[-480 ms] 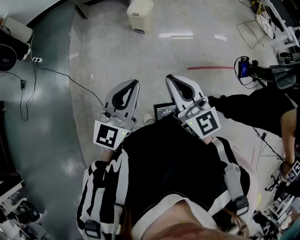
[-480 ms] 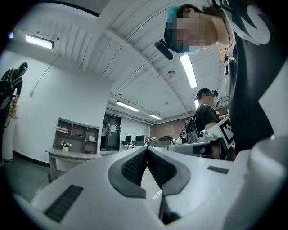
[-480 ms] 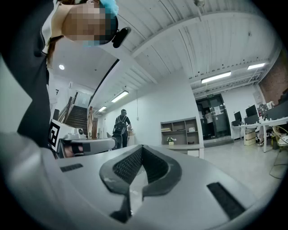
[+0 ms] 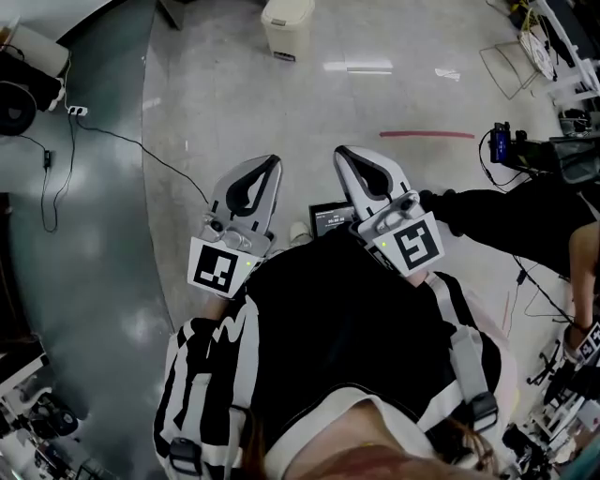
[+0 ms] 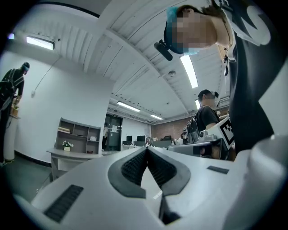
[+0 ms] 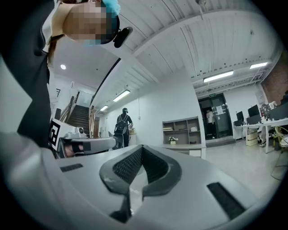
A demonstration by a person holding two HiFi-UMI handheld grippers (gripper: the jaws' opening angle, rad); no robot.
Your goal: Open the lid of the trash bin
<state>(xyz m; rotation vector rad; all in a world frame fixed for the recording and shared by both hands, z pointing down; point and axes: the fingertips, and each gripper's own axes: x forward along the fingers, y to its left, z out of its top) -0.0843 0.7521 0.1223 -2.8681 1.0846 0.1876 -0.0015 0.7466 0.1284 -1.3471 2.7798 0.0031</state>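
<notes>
A boxy cream plastic trash bin [image 4: 287, 33] stands upright on the glossy grey floor [image 4: 394, 103], its rounded lid [image 4: 286, 11] shut. Only the head view shows it. Well apart from the bin, the white left gripper [image 4: 271, 163] and white right gripper [image 4: 340, 153] each press their ribbed black pads [image 5: 133, 166] together, empty. Their own views tilt up at a slatted white ceiling [image 6: 180, 27].

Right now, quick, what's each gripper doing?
Left gripper: closed, holding nothing.
Right gripper: closed, holding nothing.
</notes>
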